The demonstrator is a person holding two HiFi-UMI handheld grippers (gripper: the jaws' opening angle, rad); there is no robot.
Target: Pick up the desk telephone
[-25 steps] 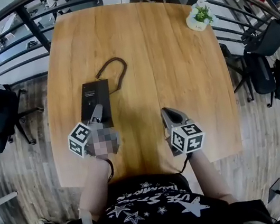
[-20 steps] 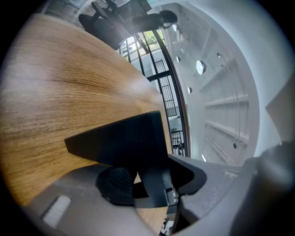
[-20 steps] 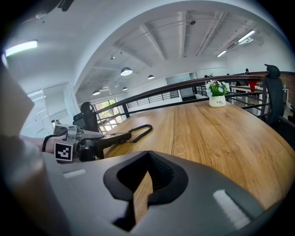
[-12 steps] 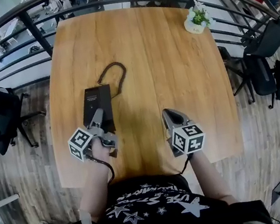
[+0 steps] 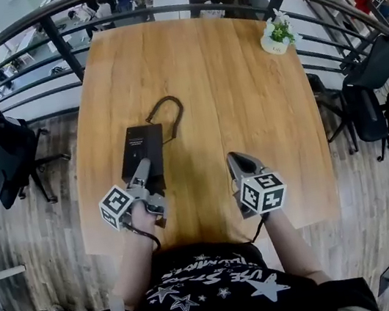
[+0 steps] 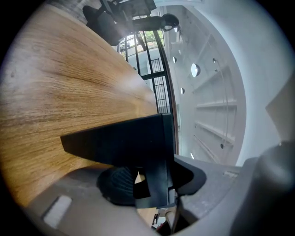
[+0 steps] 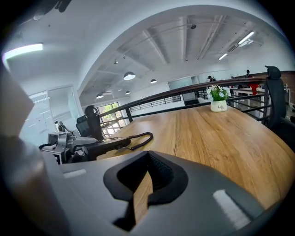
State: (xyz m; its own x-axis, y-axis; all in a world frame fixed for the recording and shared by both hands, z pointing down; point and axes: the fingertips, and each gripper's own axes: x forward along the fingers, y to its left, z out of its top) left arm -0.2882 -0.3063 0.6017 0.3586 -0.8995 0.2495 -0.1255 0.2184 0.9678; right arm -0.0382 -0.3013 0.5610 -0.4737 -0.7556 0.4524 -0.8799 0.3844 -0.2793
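L gripper point(image 5: 143, 170) near-level, fingers just closed pinching desk telephone point(image 5: 144, 140); R gripper point(image 5: 235, 159) fingers together.

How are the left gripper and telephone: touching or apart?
Touching. The left gripper view shows the left gripper, jaws just closing, clamped on the telephone edge between them.

Open-plan office: swivel chairs point(image 5: 1, 159) either side of wooden table point(image 5: 243, 90), desk telephone point(image 5: 142, 147) at its left half, railing point(image 5: 65, 47) behind it.
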